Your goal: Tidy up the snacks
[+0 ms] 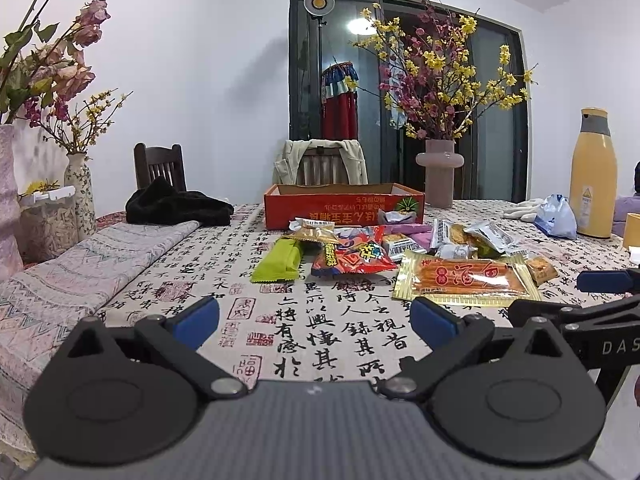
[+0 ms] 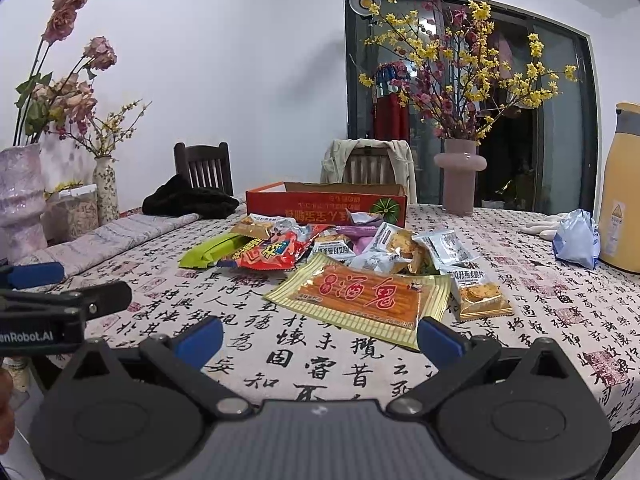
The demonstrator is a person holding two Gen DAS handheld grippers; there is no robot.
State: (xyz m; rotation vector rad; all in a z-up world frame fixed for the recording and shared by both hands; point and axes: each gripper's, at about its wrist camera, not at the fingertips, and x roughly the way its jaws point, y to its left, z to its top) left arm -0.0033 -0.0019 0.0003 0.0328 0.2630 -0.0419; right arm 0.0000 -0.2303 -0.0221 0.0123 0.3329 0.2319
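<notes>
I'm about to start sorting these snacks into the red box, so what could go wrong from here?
1. The snack packets lie overlapped in a heap, so pinching one may drag or lift its neighbours.
2. The large gold packet lies flat on the tablecloth; the fingers could catch the cloth instead.
3. The pink vase with branches stands close beside the red box; a wide reach could knock it.

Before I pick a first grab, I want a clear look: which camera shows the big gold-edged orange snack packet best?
The right wrist view: the gold-edged orange packet lies nearest its open right gripper, large and unobstructed. The left wrist view shows the same packet smaller, off to the right, beyond the open left gripper.
</notes>
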